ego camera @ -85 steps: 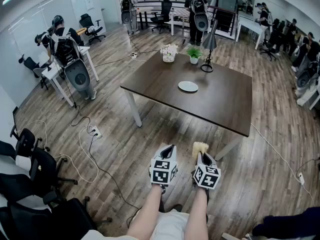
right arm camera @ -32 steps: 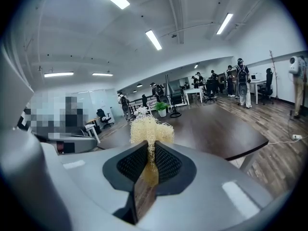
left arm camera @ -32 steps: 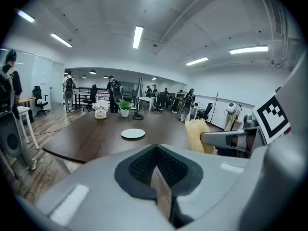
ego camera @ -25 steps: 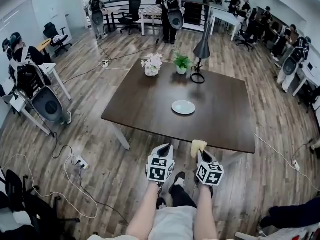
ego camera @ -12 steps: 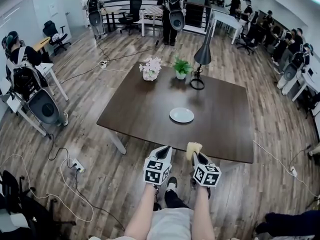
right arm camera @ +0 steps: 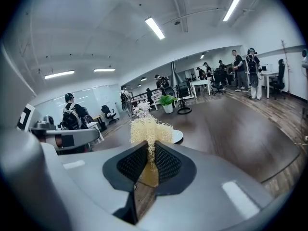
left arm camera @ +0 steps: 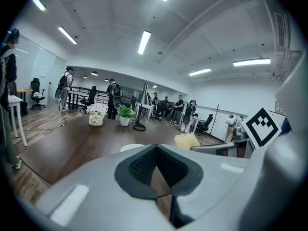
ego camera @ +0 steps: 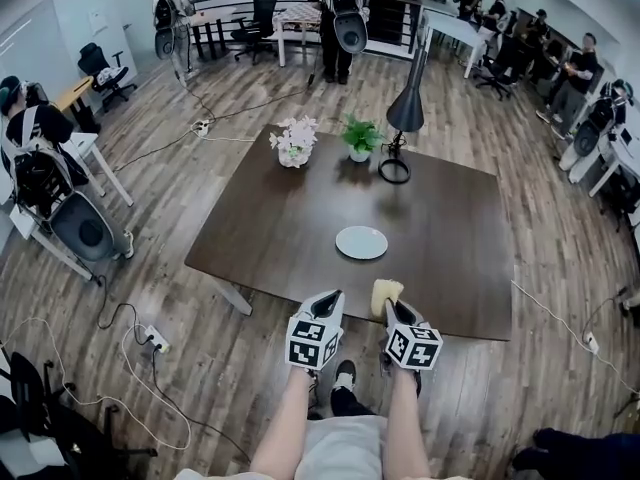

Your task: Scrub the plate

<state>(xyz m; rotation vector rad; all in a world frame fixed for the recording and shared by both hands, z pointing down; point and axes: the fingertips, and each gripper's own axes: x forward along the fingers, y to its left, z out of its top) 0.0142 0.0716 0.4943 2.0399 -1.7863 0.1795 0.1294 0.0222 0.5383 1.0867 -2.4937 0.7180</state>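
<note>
Plate (ego camera: 361,242): white, lying flat mid-desk, well apart from both grippers.
Handling (judged): stiff, smooth, breakable; likely to skate under rubbing, so steady it at the rim.
Scrubber (right arm camera: 147,129): yellow mesh tuft, soft and light.
Right gripper (right arm camera: 144,150): fingers (right arm camera: 130,162) pinching the scrubber's base.
Left gripper (left arm camera: 156,150): fingers pressed together, nothing between.
Desk (ego camera: 270,218): dark, smooth; lamp (ego camera: 403,118), potted plant (ego camera: 360,136) and flowers (ego camera: 293,141) at the far edge.
Room: open office, plank floor (ego camera: 180,298), people about.
</note>
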